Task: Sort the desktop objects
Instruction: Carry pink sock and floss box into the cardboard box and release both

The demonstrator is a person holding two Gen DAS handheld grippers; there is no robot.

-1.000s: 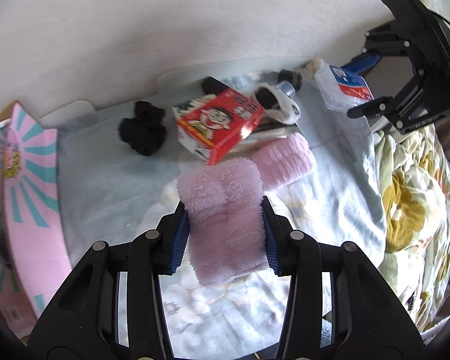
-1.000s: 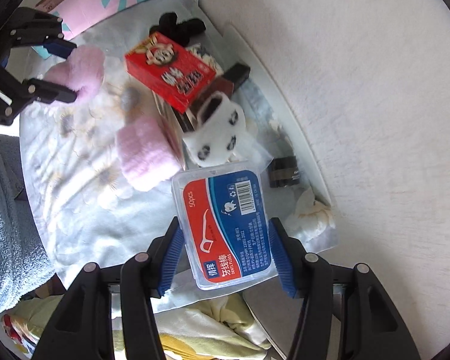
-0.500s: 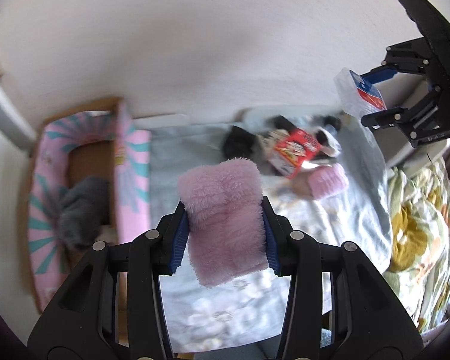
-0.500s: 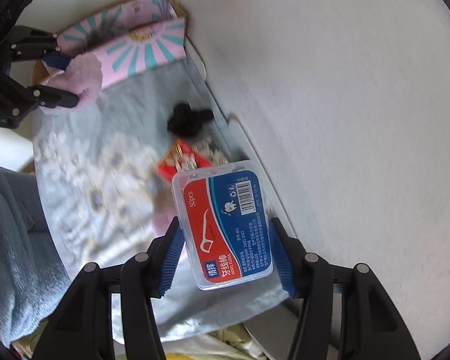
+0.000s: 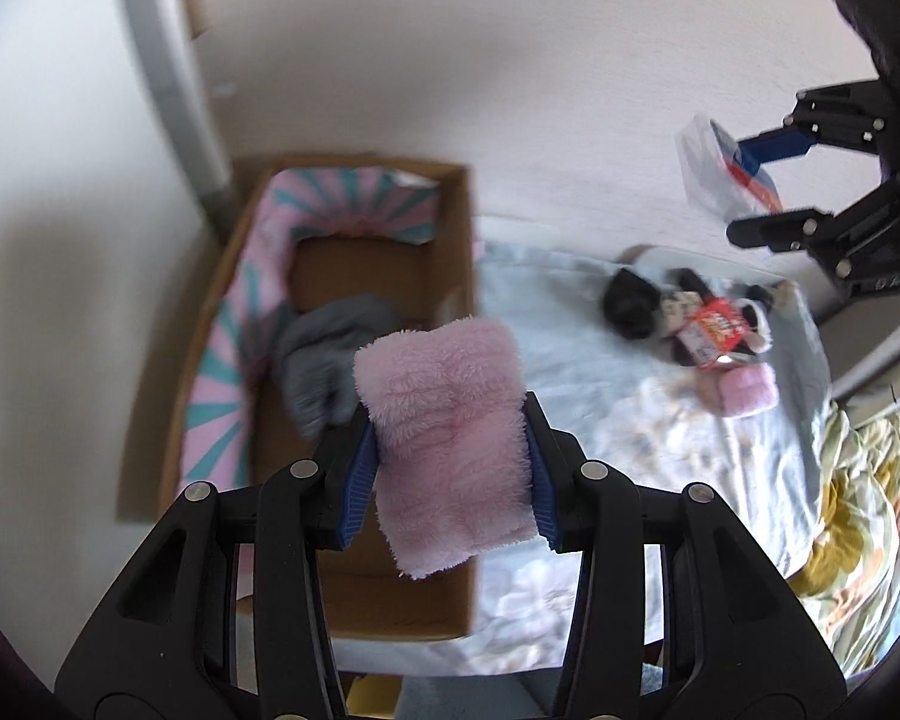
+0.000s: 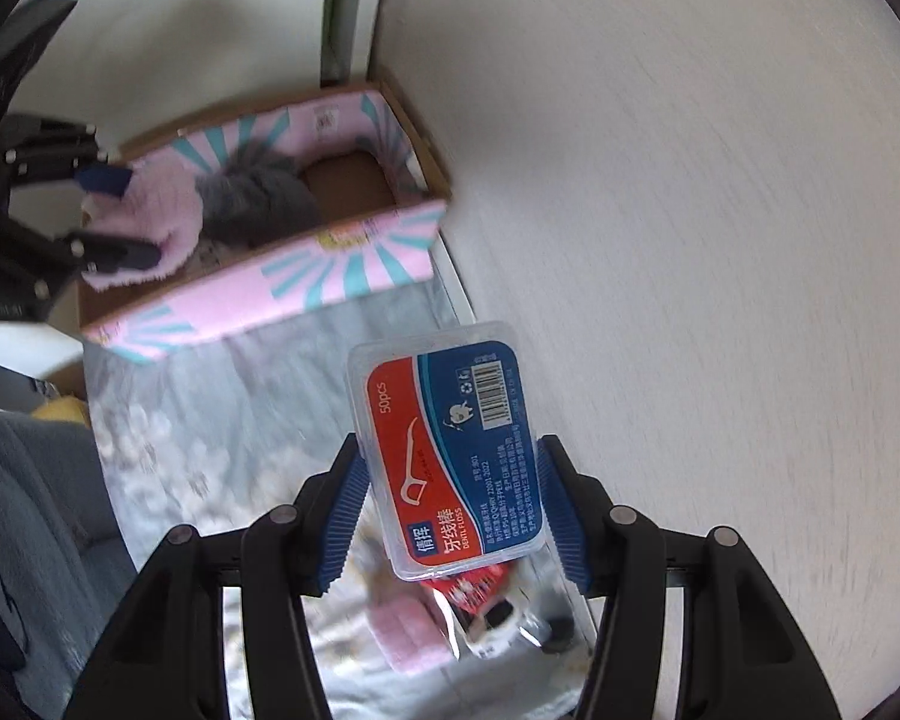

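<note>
Left wrist view: left gripper [image 5: 447, 450] clamps the pink fluffy cloth [image 5: 447, 438] above the cardboard box [image 5: 354, 276] ahead for dropping, while right gripper [image 6: 450, 504] grips the floss box [image 6: 450, 450]

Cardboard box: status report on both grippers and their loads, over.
Left gripper shut on pink fluffy cloth, above cardboard box. Right gripper shut on floss case. Nothing blocking.

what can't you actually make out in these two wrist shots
- Left wrist view: the pile by the wall is small and blurred; only a red packet and dark shapes read.
- Left wrist view: the pink fluffy cloth in the left gripper covers part of the cardboard box floor.
- Right wrist view: the floss box in the right gripper hides most of that pile.
</note>
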